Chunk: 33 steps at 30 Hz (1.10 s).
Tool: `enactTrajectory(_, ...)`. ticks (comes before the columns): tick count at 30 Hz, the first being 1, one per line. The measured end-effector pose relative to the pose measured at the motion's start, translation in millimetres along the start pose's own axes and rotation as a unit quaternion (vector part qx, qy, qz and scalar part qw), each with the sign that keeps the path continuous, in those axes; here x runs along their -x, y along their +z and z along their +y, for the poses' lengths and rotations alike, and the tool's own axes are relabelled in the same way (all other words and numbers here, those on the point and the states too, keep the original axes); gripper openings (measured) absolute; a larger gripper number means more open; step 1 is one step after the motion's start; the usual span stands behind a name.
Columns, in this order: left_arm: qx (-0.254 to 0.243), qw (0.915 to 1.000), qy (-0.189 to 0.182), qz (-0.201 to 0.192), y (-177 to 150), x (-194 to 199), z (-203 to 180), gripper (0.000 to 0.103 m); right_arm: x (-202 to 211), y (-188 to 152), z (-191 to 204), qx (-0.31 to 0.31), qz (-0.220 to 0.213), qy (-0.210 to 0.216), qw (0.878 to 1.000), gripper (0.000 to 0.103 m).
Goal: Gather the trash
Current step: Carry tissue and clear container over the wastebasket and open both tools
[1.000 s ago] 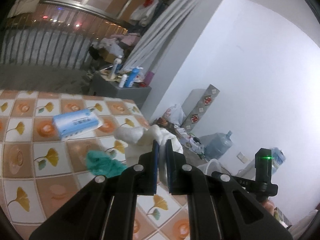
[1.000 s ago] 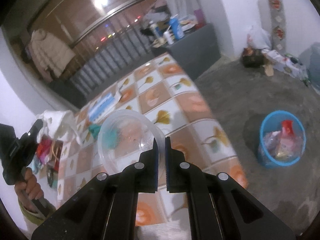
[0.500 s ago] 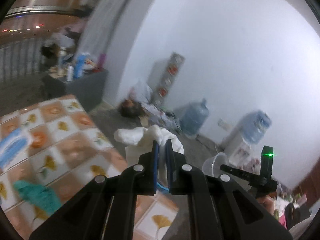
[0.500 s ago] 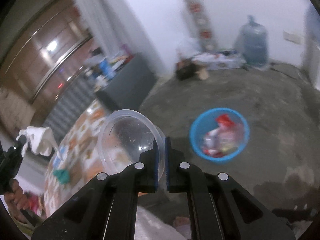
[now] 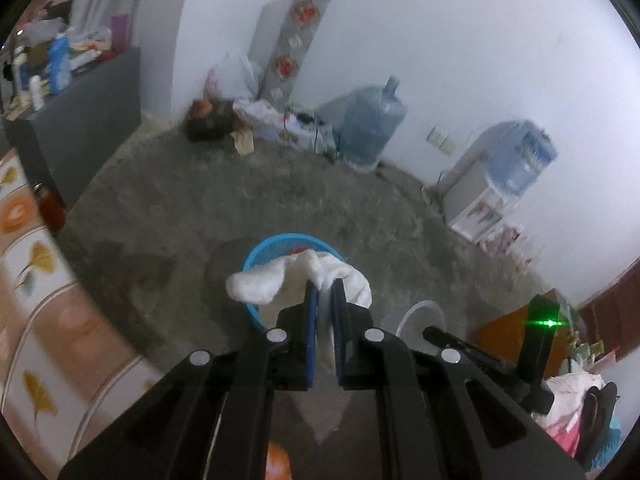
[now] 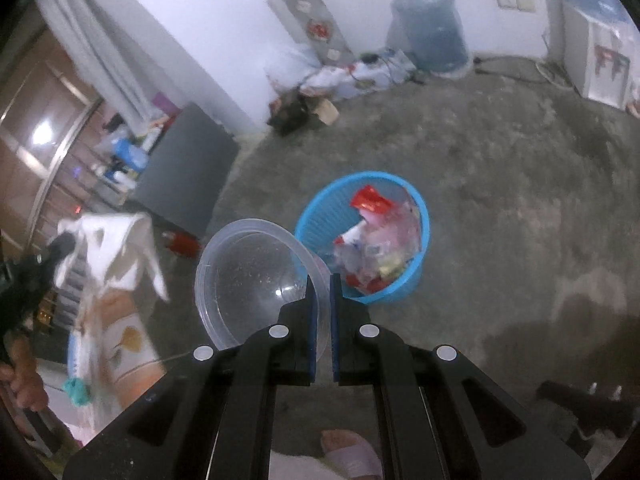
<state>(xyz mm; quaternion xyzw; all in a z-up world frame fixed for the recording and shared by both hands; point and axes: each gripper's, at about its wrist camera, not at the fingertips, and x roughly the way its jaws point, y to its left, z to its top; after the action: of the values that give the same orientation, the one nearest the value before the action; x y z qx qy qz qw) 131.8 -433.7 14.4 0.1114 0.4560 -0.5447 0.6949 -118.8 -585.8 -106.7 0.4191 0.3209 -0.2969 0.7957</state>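
We hold the left tool (image 5: 323, 288) above the concrete floor (image 5: 224, 208), its two fingers pinching a crumpled white paper wad (image 5: 280, 280). The wad hangs in front of the blue trash basket (image 5: 256, 256), covering most of the basket's mouth in the left wrist view; whether it touches the rim we cannot tell.

Our right tool (image 6: 322, 282) is pressed together on the rim of a clear plastic bowl (image 6: 248, 276), which is tilted with its open side facing the camera. The bowl sits just beside the blue trash basket (image 6: 400, 280) in the right wrist view, overlapping the basket's left edge. The basket stands on the floor (image 6: 520, 200) and already holds a red wrapper (image 6: 370, 198) and clear plastic scraps (image 6: 380, 248).

At the left of the right wrist view, the white paper wad (image 6: 116, 244) shows blurred in our other tool. Below it lies the bench (image 6: 124, 336) with its tiled leaf pattern, and near the bench's edge rests a teal scrap (image 6: 78, 392). A large water jug (image 6: 430, 32) stands by the far wall.
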Motion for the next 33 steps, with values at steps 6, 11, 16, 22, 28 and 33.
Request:
enactTrajectory(6,-0.015,0.9993,0.006,0.033,30.4,-75.8,-8.9,0.007,-38.6,14.5,-6.0,-0.002,0.021,-0.018,1.000,0.004)
enactTrajectory(11,-0.021,0.9978,0.012,0.062,45.3,-140.5,-12.2,0.027,-84.0,25.1,-13.3,-0.008,0.043,-0.032,0.999,0.010)
enactTrajectory(16,0.012,0.9950,0.040,0.091,39.9,-183.4,-1.9,0.059,-133.5,23.0,-34.3,-0.033,0.072,-0.054,0.995,0.060)
enactTrajectory(22,0.008,0.9967,0.022,0.078,32.9,-151.9,-1.5,0.063,-105.2,5.9,-54.4,-0.064,0.062,-0.035,0.995,0.060)
enactTrajectory(28,-0.012,0.9987,0.023,0.045,27.0,-90.3,-5.1,0.066,-56.7,-3.0,-58.7,-0.073,0.043,-0.016,0.996,0.065)
enactTrajectory(33,-0.016,0.9993,0.032,0.008,4.2,-21.2,-1.6,0.069,-31.9,-2.0,-42.3,-0.050,0.030,0.002,0.998,0.075)
